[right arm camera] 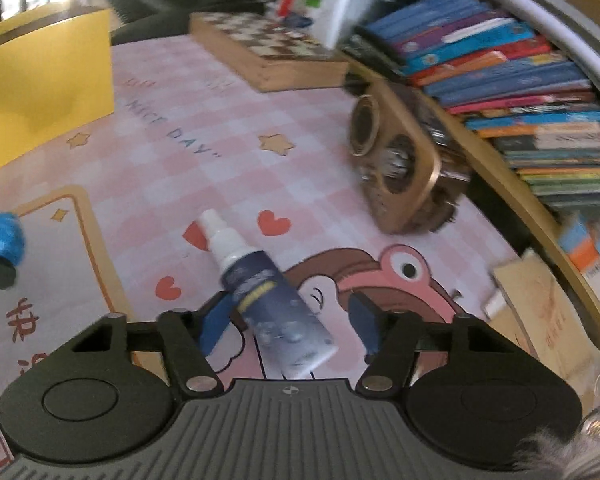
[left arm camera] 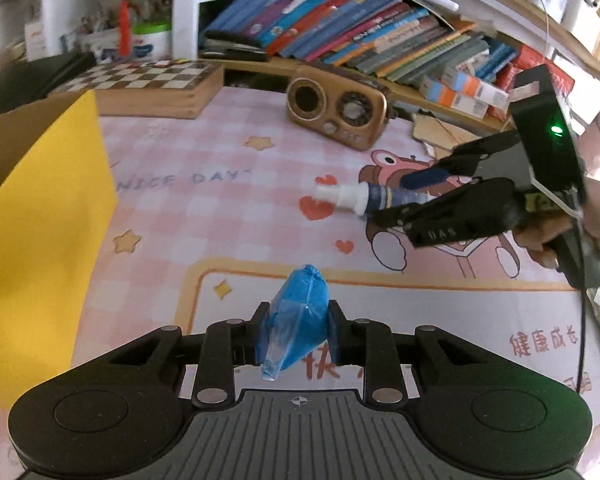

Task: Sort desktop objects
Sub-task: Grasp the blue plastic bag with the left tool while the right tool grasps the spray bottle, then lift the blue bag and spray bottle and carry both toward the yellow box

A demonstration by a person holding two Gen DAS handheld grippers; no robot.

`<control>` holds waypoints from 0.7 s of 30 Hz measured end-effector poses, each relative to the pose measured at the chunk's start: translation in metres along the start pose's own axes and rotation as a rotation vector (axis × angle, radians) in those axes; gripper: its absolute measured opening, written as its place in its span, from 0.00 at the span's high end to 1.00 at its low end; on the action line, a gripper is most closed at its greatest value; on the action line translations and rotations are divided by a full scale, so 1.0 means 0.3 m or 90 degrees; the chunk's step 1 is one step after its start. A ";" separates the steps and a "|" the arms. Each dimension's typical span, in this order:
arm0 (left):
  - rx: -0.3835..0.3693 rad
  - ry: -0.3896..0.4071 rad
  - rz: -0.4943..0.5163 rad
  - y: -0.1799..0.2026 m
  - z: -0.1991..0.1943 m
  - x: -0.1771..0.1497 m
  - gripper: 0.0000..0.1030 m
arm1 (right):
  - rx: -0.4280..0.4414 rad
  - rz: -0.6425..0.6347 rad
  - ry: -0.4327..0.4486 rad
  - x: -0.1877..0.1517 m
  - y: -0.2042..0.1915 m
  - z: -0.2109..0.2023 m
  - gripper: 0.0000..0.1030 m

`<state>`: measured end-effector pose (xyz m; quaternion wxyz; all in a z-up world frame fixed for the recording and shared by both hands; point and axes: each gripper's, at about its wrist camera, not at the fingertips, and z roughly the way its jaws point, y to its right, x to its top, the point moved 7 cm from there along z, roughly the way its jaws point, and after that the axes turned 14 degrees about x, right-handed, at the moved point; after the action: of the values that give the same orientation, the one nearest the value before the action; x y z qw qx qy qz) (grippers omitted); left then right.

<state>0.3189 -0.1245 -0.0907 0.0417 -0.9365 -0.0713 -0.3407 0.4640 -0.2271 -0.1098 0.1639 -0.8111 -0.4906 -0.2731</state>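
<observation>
Right wrist view: spray bottle (right arm camera: 274, 300) lies on the desk mat (right arm camera: 172, 184) between the right gripper's (right arm camera: 288, 320) spread fingers; left gripper (left arm camera: 296, 320) clamps a blue packet (left arm camera: 298, 316).

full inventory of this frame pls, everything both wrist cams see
blue bag: 1, blue filling in clear plastic, clamped between the left fingers
spray bottle: 1, dark blue with white nozzle, lying on the mat between the open right fingers
yellow box: 1, yellow, left edge of the desk
desk mat: 1, pink check with hearts and stars, covers the desk
radio: 1, gold-brown, back of the mat, before the shelf
chessboard box: 1, wooden, back left
books: many, mixed colours, leaning on the shelf behind
cardboard pieces: a few, brown, right of the mat
left gripper: 1, black, shut on the bag
right gripper: 1, black with blue pads, open
</observation>
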 end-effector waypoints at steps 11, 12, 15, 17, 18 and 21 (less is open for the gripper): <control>-0.006 0.032 -0.006 0.007 -0.072 0.021 0.75 | 0.084 0.127 -0.010 0.011 0.030 0.043 0.66; -0.011 0.032 -0.013 0.005 -0.075 0.022 0.75 | 0.083 0.145 -0.004 0.009 0.032 0.041 0.67; -0.018 0.034 -0.029 0.000 -0.084 0.024 0.75 | 0.073 0.164 -0.001 0.000 0.013 0.031 0.70; -0.019 0.038 -0.037 -0.006 -0.095 0.024 0.75 | 0.061 0.174 0.003 -0.011 -0.008 0.020 0.70; -0.020 0.041 -0.041 -0.009 -0.103 0.024 0.75 | 0.054 0.182 0.007 -0.019 -0.017 0.012 0.70; -0.020 0.050 -0.046 -0.019 -0.124 0.026 0.75 | 0.040 0.218 0.019 -0.043 -0.043 -0.010 0.71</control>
<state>0.3005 -0.1227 -0.0571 0.0177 -0.9198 -0.0982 -0.3794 0.4469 -0.2319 -0.1153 0.2404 -0.8732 -0.3510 -0.2378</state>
